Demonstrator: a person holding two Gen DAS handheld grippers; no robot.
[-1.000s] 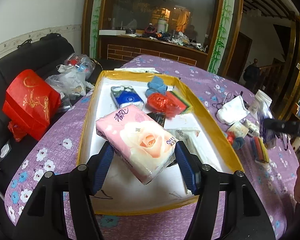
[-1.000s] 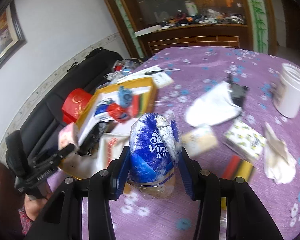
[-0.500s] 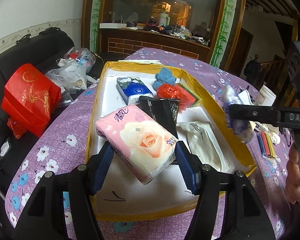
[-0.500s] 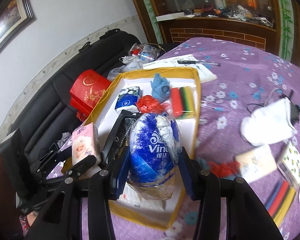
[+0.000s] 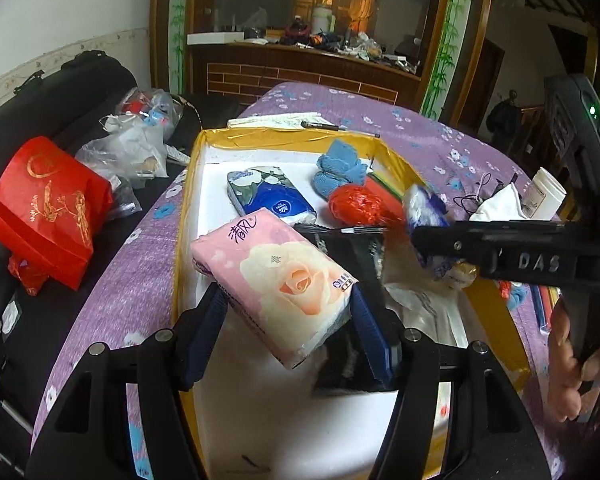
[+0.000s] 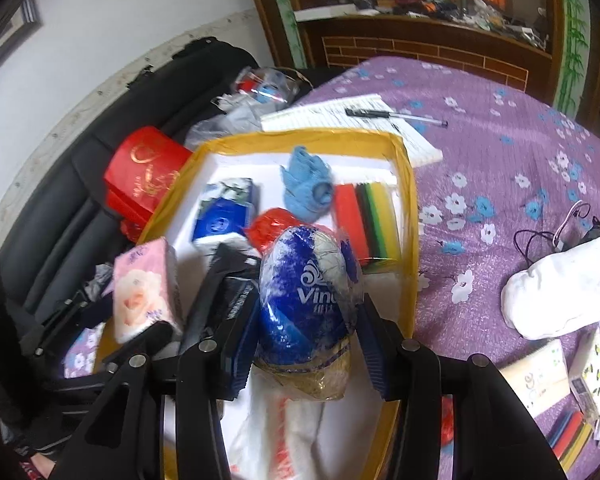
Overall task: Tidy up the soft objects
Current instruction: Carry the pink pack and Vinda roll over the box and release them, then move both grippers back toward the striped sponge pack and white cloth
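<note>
My left gripper (image 5: 286, 308) is shut on a pink rose-print tissue pack (image 5: 274, 280) and holds it over the near part of the yellow-rimmed white tray (image 5: 186, 208). My right gripper (image 6: 306, 320) is shut on a blue and white wrapped paper roll (image 6: 306, 300) above the tray (image 6: 406, 200). That roll also shows in the left wrist view (image 5: 424, 208), at the tray's right side. In the tray lie a blue tissue pack (image 5: 270, 196), a blue knit sock (image 5: 340, 170), a red crumpled bag (image 5: 356, 204), coloured sponges (image 6: 370, 220) and a black packet (image 5: 348, 244).
A purple flowered cloth (image 6: 500, 152) covers the table. On it lie a white sock (image 6: 560, 284), small tissue packs (image 6: 536, 378), a notepad with a pen (image 6: 380, 114) and a white jar (image 5: 544, 196). A red gift bag (image 5: 48, 208) and plastic bags sit on the black sofa at left.
My right gripper has carried the blue roll from the open table to over the tray. My left gripper has moved slightly further in over the tray with the pink pack.
</note>
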